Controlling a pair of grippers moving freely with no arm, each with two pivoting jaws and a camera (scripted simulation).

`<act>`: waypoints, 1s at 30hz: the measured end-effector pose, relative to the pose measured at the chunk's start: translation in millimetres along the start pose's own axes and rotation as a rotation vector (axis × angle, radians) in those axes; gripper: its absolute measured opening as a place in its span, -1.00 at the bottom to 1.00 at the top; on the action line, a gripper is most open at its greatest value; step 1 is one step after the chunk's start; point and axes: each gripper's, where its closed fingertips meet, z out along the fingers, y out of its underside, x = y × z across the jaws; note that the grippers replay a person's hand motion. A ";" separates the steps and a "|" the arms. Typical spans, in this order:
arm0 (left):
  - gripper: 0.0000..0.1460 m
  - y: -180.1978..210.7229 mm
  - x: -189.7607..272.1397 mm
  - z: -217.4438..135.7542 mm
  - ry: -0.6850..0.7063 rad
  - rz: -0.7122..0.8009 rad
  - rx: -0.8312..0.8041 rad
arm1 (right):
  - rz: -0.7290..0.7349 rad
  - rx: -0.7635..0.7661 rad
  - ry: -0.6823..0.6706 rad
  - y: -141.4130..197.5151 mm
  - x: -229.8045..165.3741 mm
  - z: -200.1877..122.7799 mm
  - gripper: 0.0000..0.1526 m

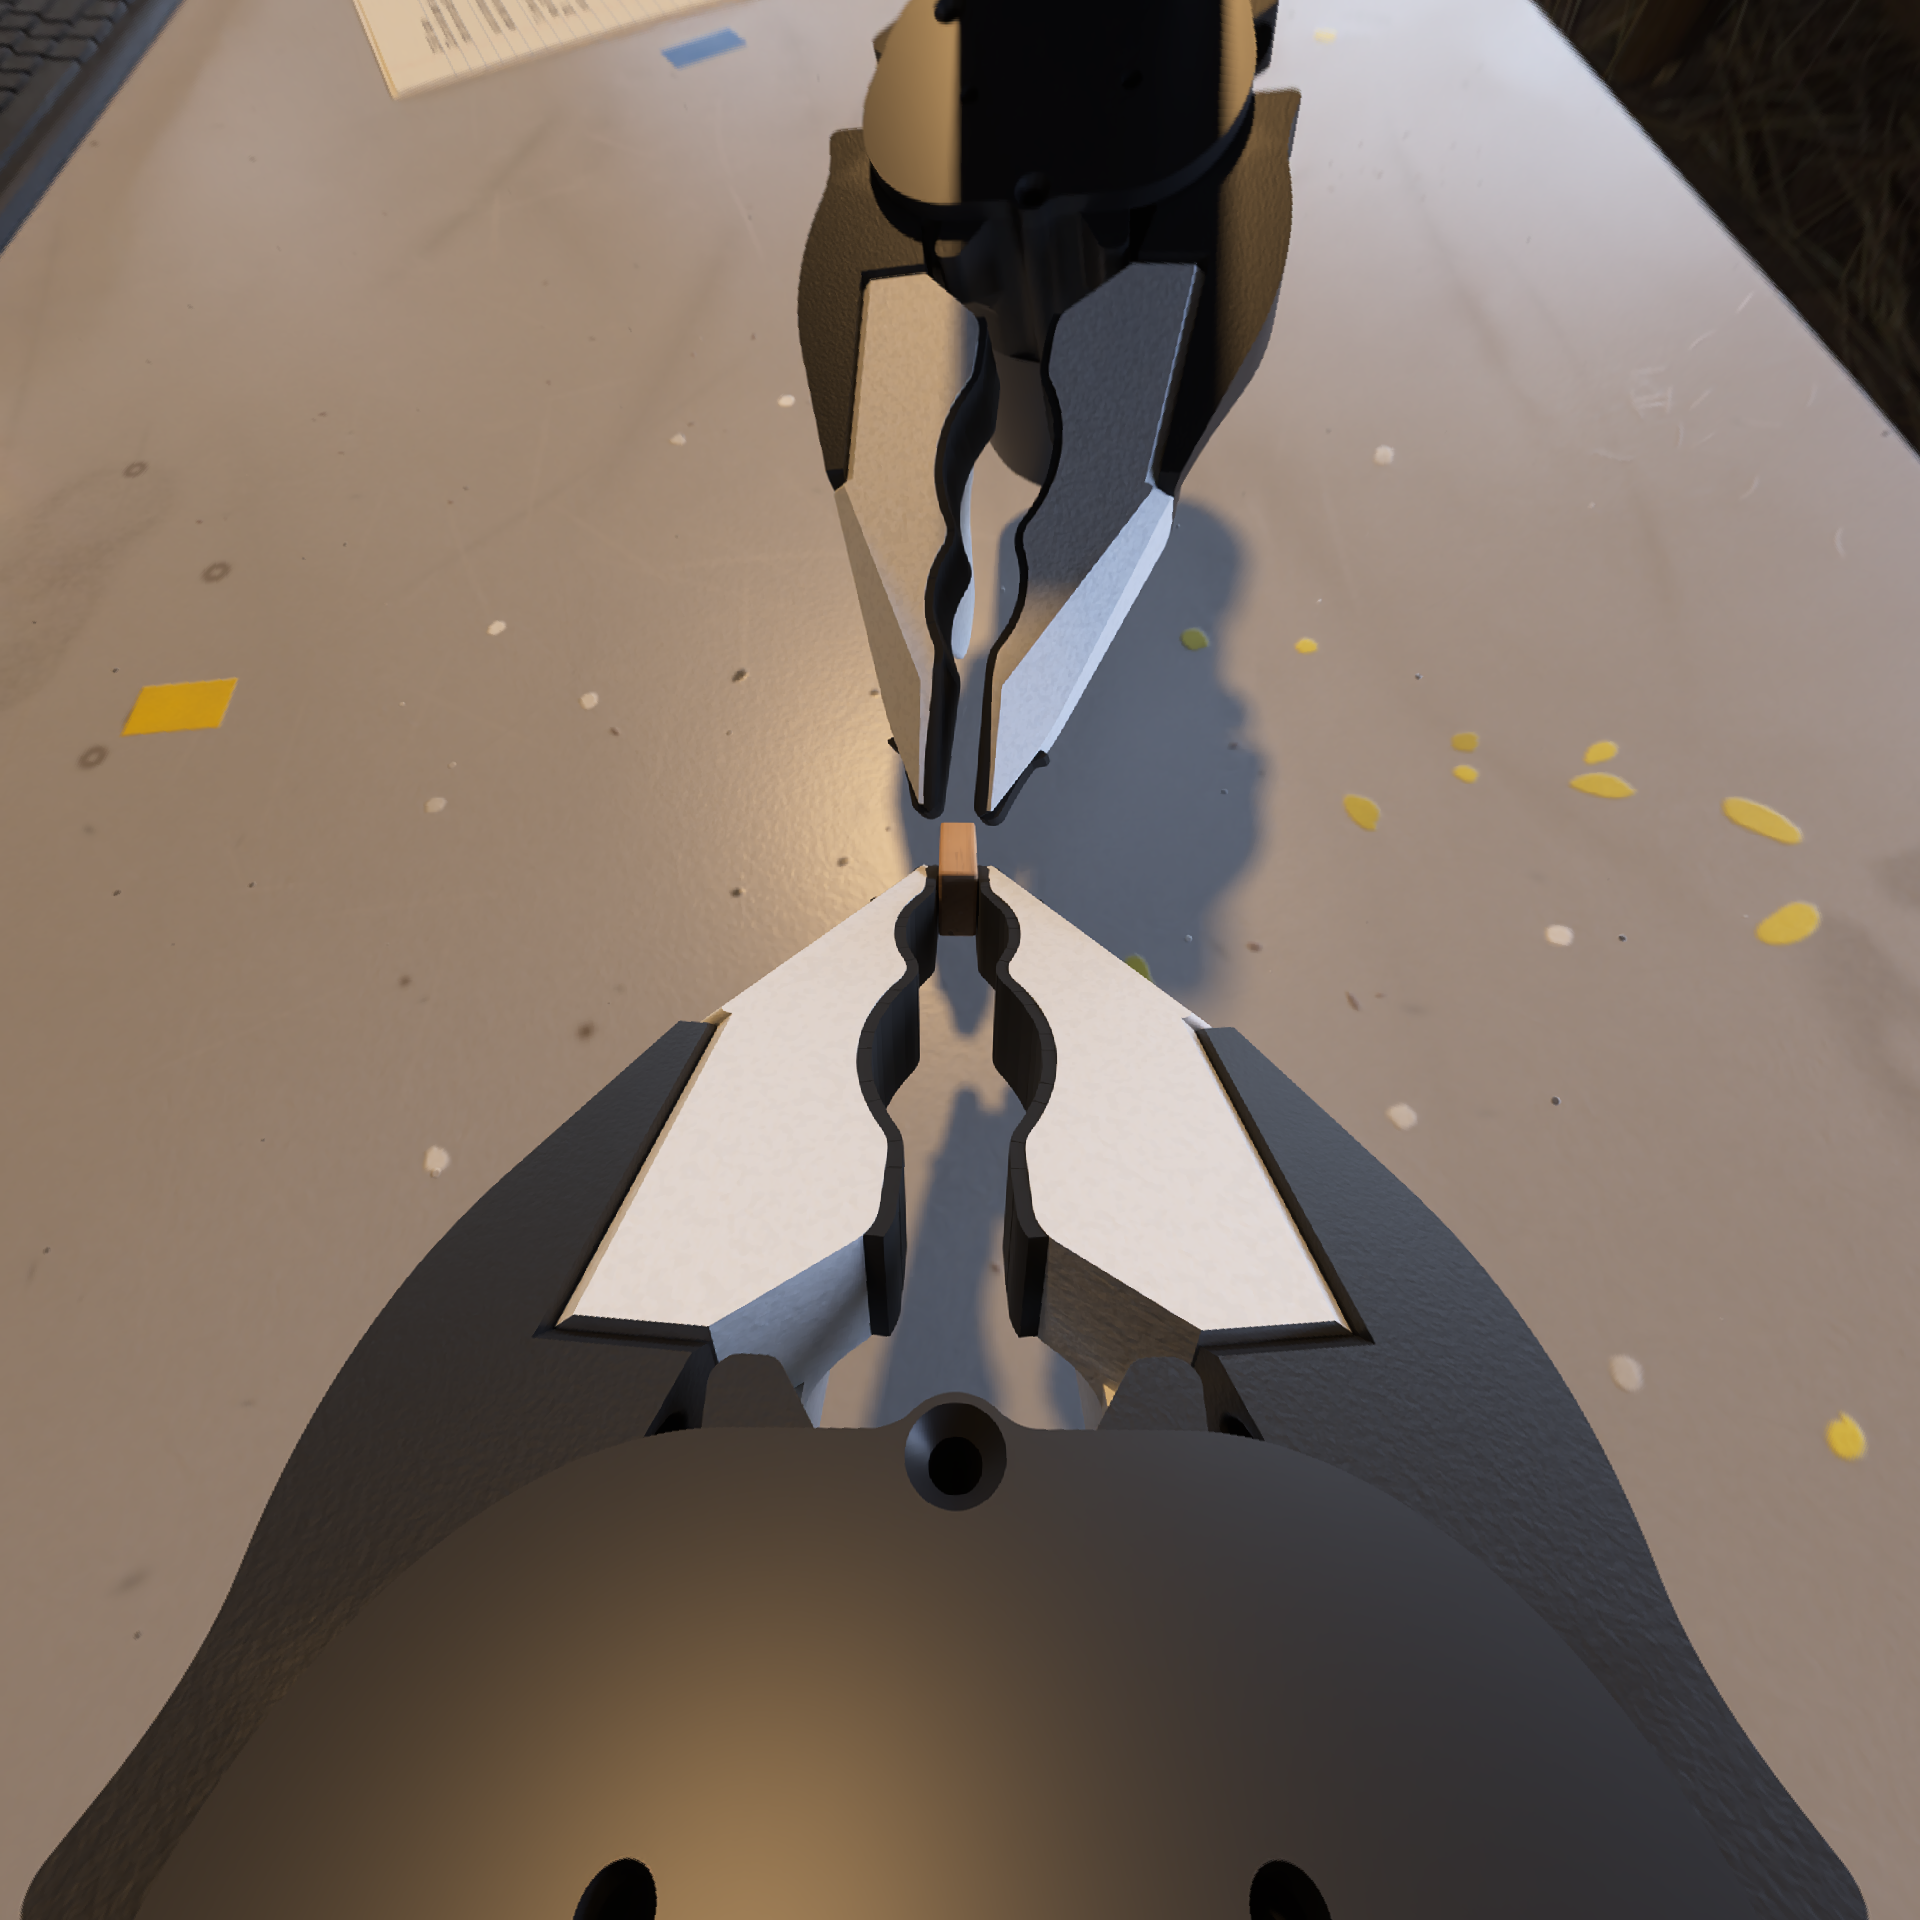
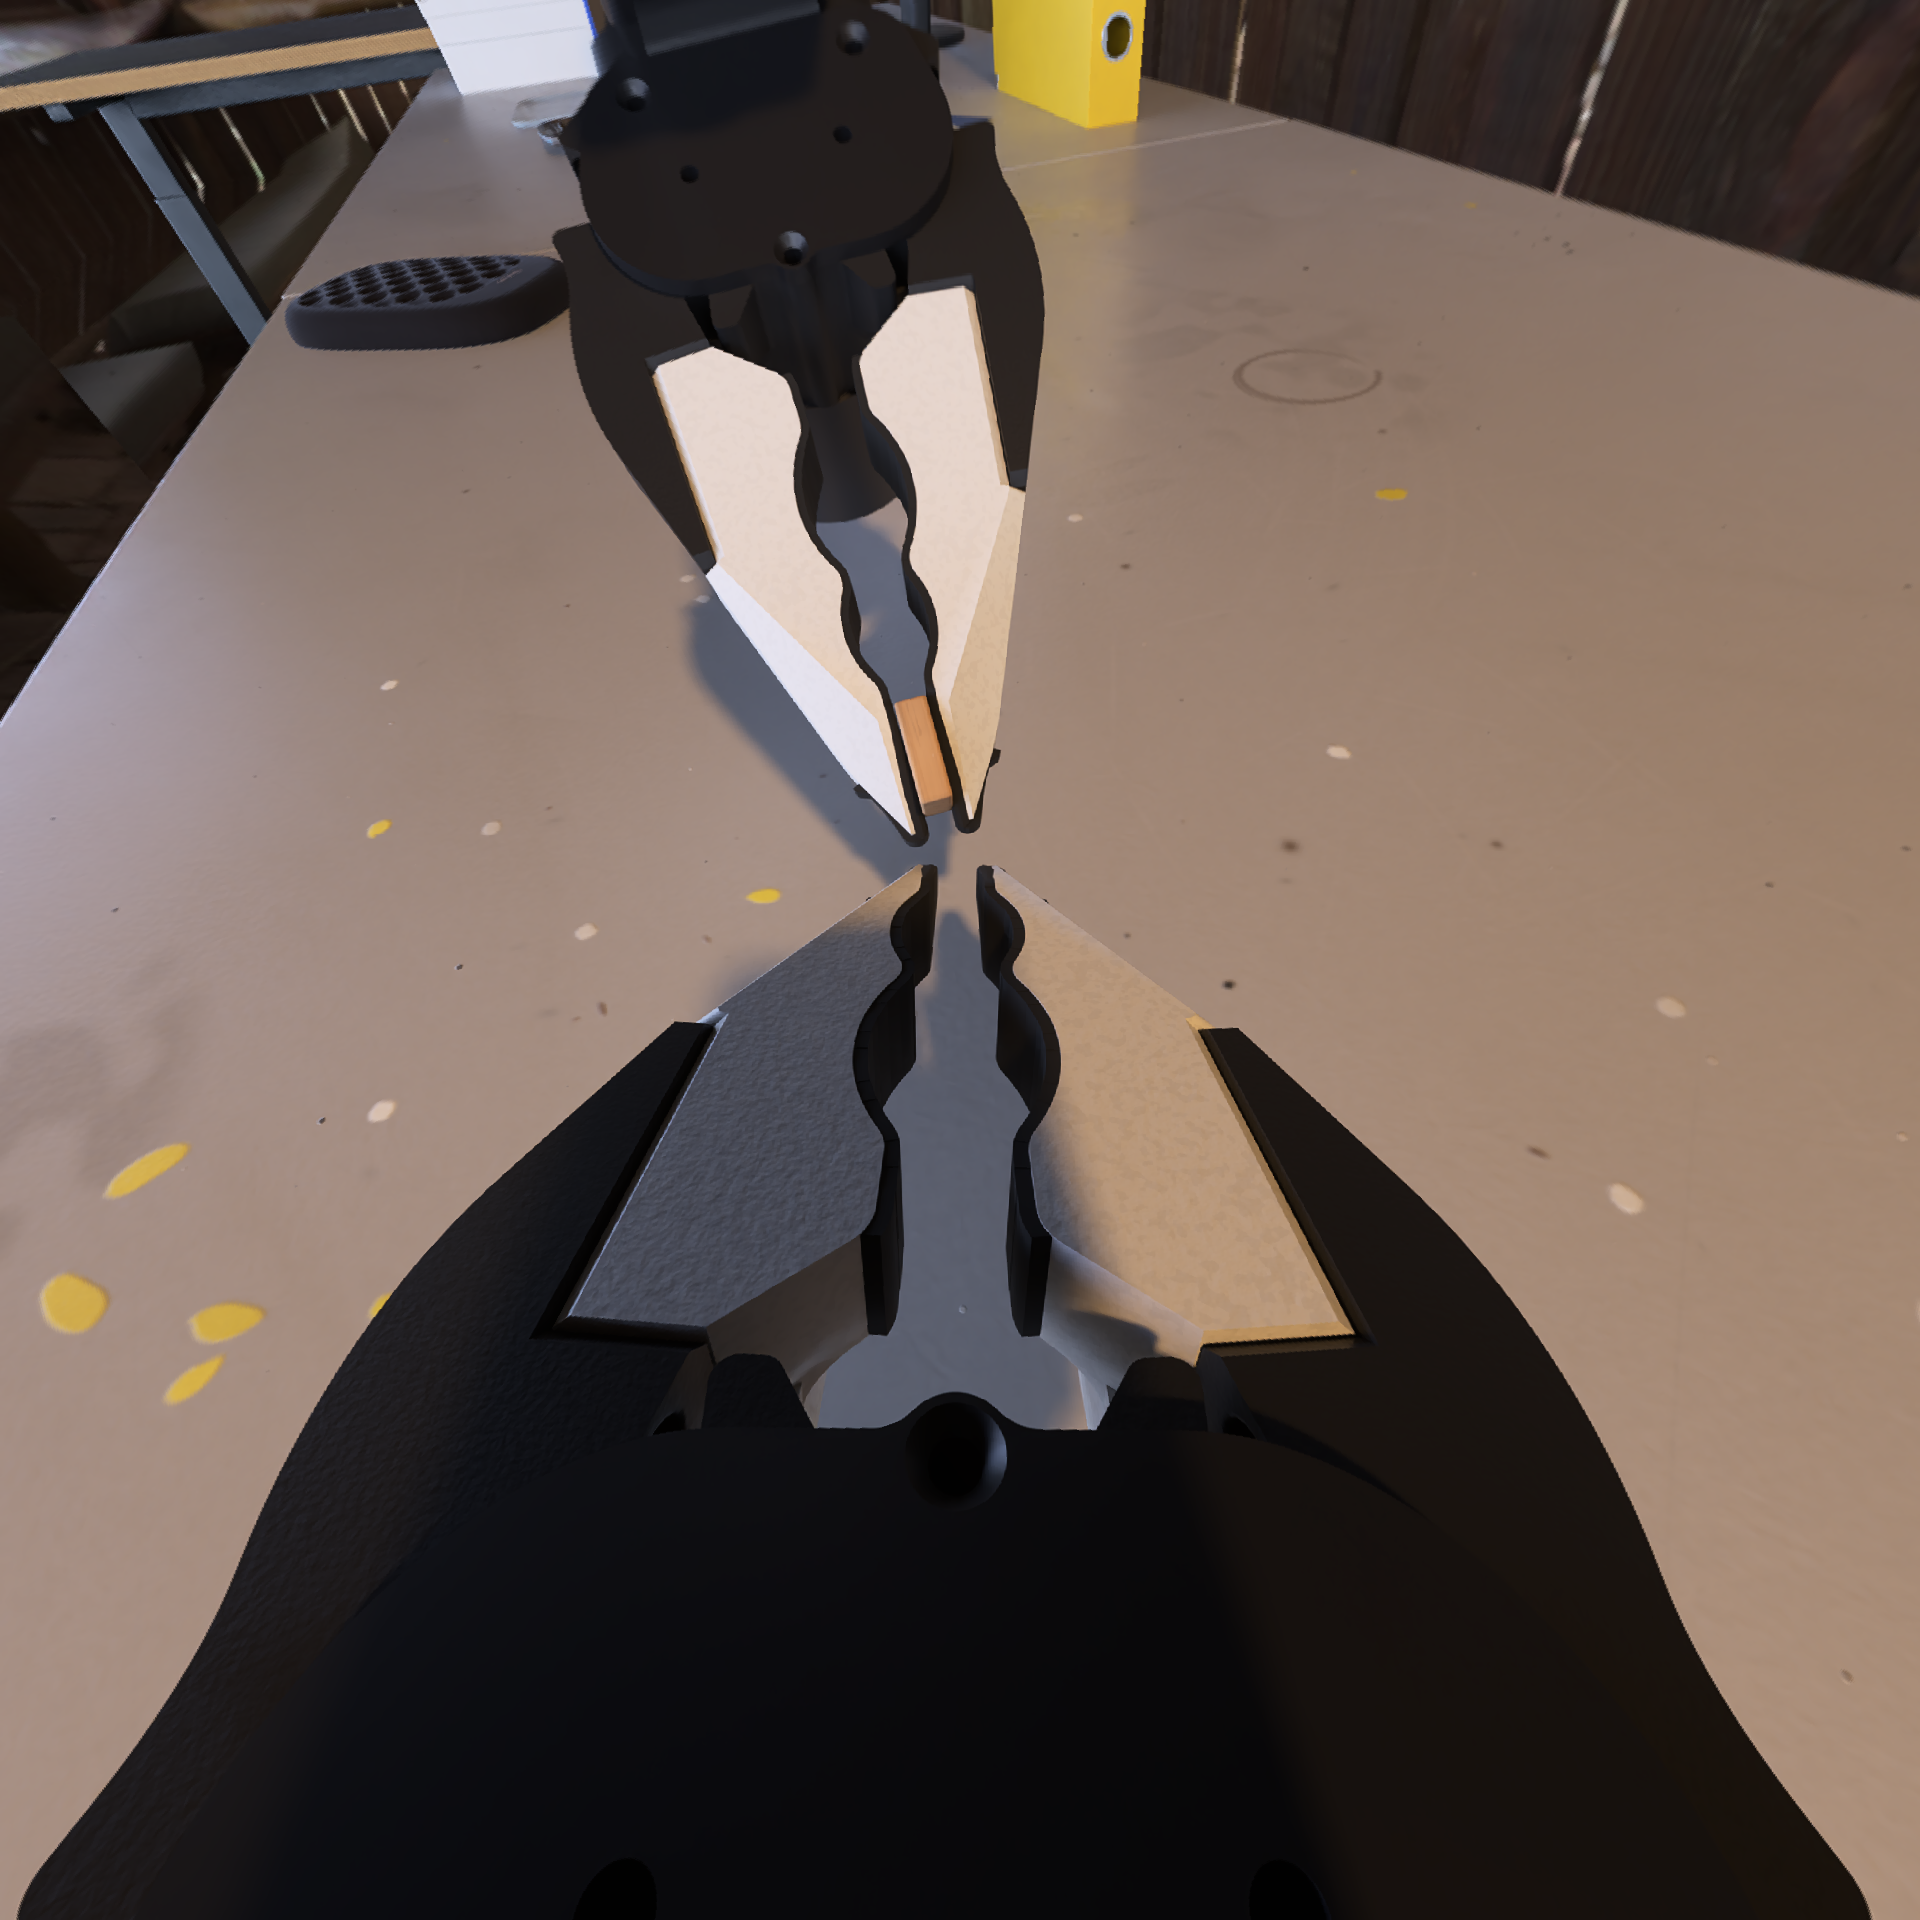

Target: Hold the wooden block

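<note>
A small wooden block (image 1: 957, 854) is pinched between the fingertips of my left gripper (image 1: 957, 875), held a little above the grey table (image 1: 416, 935). In the right wrist view the block (image 2: 923, 753) shows as a thin slat in the left gripper (image 2: 940, 826), which faces me. My right gripper (image 2: 956, 875) is tip to tip with the left one, just short of the block's free end. Its jaws stand a narrow gap apart with nothing between them. It also shows in the left wrist view (image 1: 962, 812).
A paper sheet (image 1: 520, 36), blue tape (image 1: 703, 47) and a yellow square (image 1: 182, 707) lie on the table. A yellow box (image 2: 1070, 57) and a black perforated pad (image 2: 426, 296) sit at the far end. Yellow and white flecks (image 1: 1761, 821) dot the surface. The table's left edge (image 2: 156, 499) drops off.
</note>
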 end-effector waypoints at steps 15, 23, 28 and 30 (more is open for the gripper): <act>-0.92 1.0 -8.6 -6.3 -0.100 0.058 0.051 | -0.126 -0.104 0.047 -7.9 6.9 4.9 -0.90; -0.92 6.6 -16.6 -4.6 -0.101 0.055 0.018 | -0.208 -0.181 0.061 -5.9 16.1 4.7 -0.90; -0.92 12.2 -17.5 -2.4 -0.118 0.058 -0.030 | -0.208 -0.201 0.062 -0.9 18.1 5.9 -0.90; -0.92 13.6 -17.8 -1.9 -0.121 0.059 -0.043 | -0.205 -0.204 0.057 0.8 18.2 7.6 -0.90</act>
